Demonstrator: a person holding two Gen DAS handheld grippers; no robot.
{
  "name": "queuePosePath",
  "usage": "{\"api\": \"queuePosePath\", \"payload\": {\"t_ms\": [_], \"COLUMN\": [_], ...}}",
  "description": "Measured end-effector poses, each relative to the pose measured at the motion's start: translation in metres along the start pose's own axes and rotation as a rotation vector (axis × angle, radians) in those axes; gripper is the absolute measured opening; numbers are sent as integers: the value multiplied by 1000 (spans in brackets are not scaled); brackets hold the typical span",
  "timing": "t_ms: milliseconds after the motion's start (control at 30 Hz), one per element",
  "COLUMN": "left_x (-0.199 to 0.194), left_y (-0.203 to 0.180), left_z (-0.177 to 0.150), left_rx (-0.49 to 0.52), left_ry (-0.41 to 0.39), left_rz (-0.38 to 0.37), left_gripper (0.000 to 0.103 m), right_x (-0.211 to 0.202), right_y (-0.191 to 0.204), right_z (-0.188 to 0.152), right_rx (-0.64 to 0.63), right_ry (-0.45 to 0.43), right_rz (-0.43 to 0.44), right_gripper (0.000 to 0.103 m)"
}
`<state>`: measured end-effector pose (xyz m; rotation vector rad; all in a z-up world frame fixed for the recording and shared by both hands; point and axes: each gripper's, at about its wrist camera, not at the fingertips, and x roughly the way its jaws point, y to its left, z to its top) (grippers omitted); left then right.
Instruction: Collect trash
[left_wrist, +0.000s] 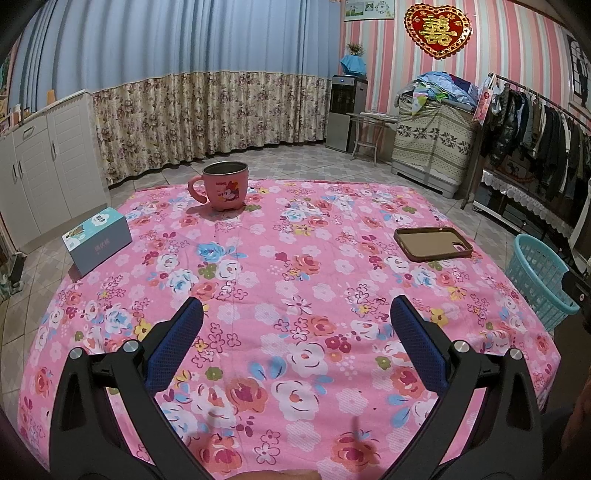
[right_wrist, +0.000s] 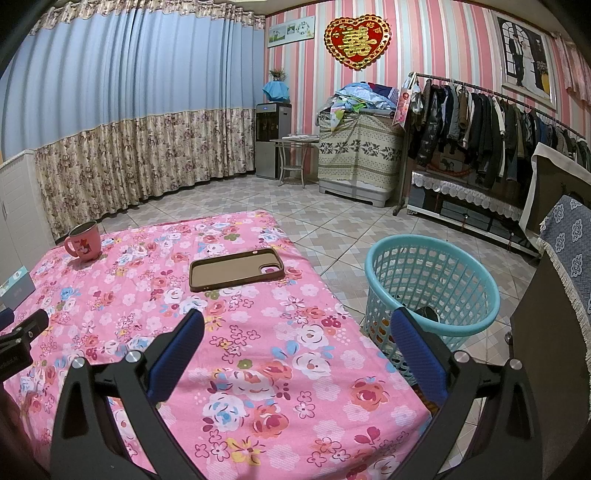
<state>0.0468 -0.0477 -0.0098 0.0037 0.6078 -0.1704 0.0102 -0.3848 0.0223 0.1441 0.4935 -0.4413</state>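
Note:
A teal plastic basket (right_wrist: 432, 284) stands on the floor just off the table's right edge, with some dark and orange items inside; it also shows in the left wrist view (left_wrist: 539, 280). My left gripper (left_wrist: 295, 314) is open and empty above the near middle of the pink floral tablecloth (left_wrist: 295, 258). My right gripper (right_wrist: 295, 325) is open and empty over the table's right front part, its right finger (right_wrist: 417, 350) in front of the basket. No loose trash shows on the cloth.
A pink mug (left_wrist: 223, 186) stands at the far side, a light blue box (left_wrist: 98, 240) at the left, a brown phone case (left_wrist: 432, 243) at the right. A dark cabinet (right_wrist: 554, 332) with a blue cloth stands right of the basket. The left gripper's tip (right_wrist: 22, 332) shows at the left.

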Motion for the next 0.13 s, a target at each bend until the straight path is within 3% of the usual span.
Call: {"api": "queuePosePath", "payload": {"t_ms": [133], "left_x": [-1], "left_y": [1], "left_z": [0], "left_rx": [0], "left_ry": [-5], "left_rz": [4], "left_gripper": [98], "right_x": [0], "right_y": [0], "right_z": [0], "right_rx": [0], "right_ry": [1], "right_rz": [0], "right_gripper": [99]}}
